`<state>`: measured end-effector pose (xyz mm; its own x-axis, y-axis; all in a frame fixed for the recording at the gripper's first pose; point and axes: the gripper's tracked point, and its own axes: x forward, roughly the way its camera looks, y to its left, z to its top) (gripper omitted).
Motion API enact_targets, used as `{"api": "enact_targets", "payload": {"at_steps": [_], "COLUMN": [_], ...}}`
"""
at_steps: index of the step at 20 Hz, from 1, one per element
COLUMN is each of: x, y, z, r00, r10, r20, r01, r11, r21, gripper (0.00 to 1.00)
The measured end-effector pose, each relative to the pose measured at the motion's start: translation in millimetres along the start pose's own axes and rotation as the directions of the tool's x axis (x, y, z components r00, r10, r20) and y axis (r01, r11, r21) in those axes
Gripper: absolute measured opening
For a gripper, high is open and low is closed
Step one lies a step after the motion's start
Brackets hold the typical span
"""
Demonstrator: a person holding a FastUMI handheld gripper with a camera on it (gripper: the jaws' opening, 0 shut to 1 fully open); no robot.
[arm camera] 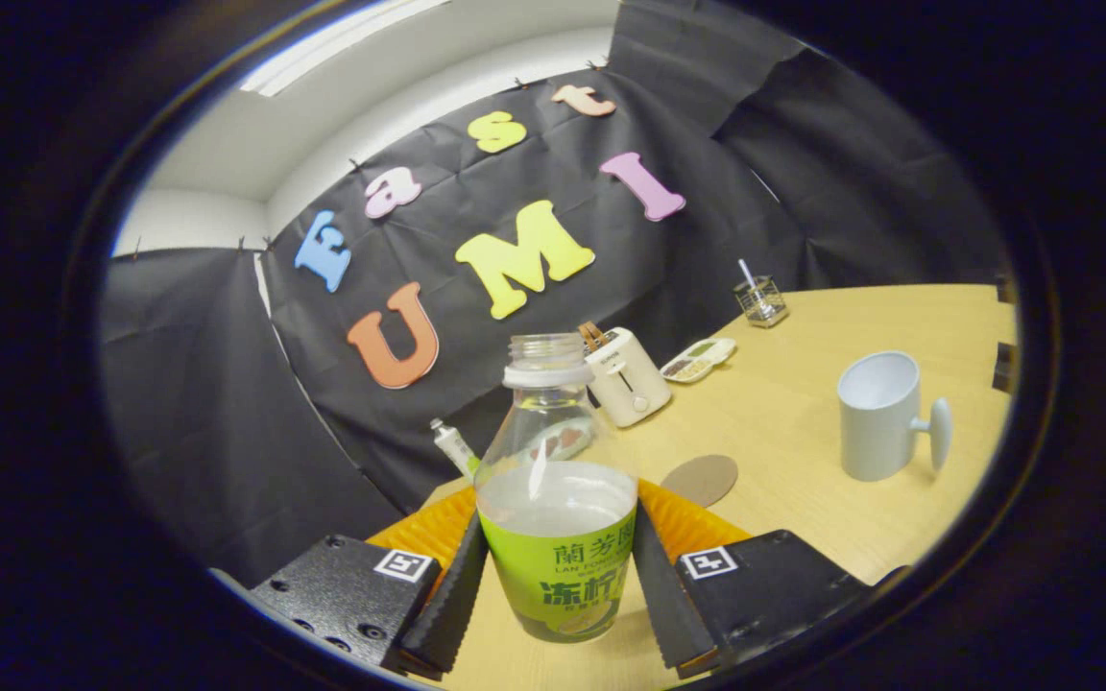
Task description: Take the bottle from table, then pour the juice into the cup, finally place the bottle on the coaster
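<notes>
A clear, uncapped bottle (557, 499) with a green label and pale juice stands between my fingers, and my gripper (558, 576) is shut on its lower body, both fingers pressing its sides. The bottle looks lifted and the whole view is tilted. A white mug (881, 415) with its handle to the right stands on the wooden table (803, 480), beyond and to the right of the fingers. A round brown coaster (700, 479) lies flat just past the right finger, between the bottle and the mug.
A white toaster (626, 376) stands behind the bottle near the black wall. Beside it lie a small white device (699, 359) and a wire-mesh holder (761, 300) with a utensil. A small tube (454, 445) leans at the table's back edge, left of the bottle.
</notes>
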<state>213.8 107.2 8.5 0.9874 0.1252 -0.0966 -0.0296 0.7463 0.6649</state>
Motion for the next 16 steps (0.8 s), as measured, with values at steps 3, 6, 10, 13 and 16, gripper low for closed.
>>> {"api": "enact_targets", "payload": {"at_steps": [3,6,10,13,16], "x": [0.9,4.5,3.7,9.7,10.4], "y": [-3.8,-5.2,-15.8,-18.3,-26.6], "z": [10.4,17.2,25.1,35.3,43.5], "r00": [0.999,0.995,0.99,0.986,0.987], "r10": [0.022,0.094,0.138,0.163,0.162], "r20": [-0.024,-0.033,-0.033,-0.016,0.01], "r01": [-0.018,-0.079,-0.107,-0.129,-0.133], "r11": [0.991,0.95,0.88,0.831,0.775], "r21": [0.13,0.302,0.464,0.542,0.618], "gripper": [0.79,0.79,0.79,0.79,0.78]}}
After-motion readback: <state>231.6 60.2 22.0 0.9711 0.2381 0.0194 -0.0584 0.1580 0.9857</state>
